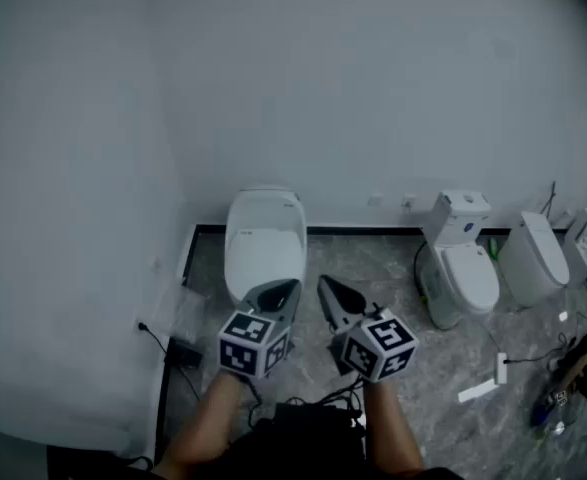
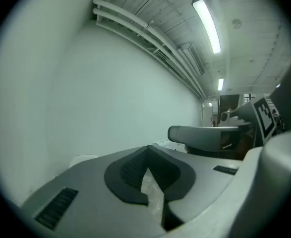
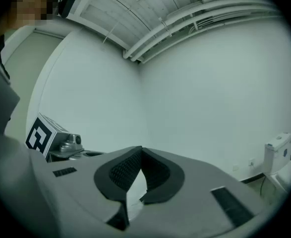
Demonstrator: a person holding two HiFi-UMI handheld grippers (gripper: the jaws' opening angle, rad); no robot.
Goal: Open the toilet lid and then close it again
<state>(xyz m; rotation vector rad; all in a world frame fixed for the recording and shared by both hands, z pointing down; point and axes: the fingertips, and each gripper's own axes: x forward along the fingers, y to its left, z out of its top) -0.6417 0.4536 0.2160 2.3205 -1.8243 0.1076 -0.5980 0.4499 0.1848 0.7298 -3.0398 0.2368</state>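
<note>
place: bare workroom | signs: row of toilets (image 1: 460,268) on stone floor (image 1: 373,268), ceiling pipes (image 2: 135,25)

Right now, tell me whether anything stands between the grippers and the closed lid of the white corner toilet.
Nothing visible does. The left gripper and right gripper, both shut and empty, hover by the near end of the white oval toilet lid, with only open air between.

Plain white walls (image 1: 373,88); grey marbled floor (image 1: 393,268); black skirting (image 1: 363,230); ceiling strip light (image 2: 207,24) beside pipes (image 2: 135,26)
</note>
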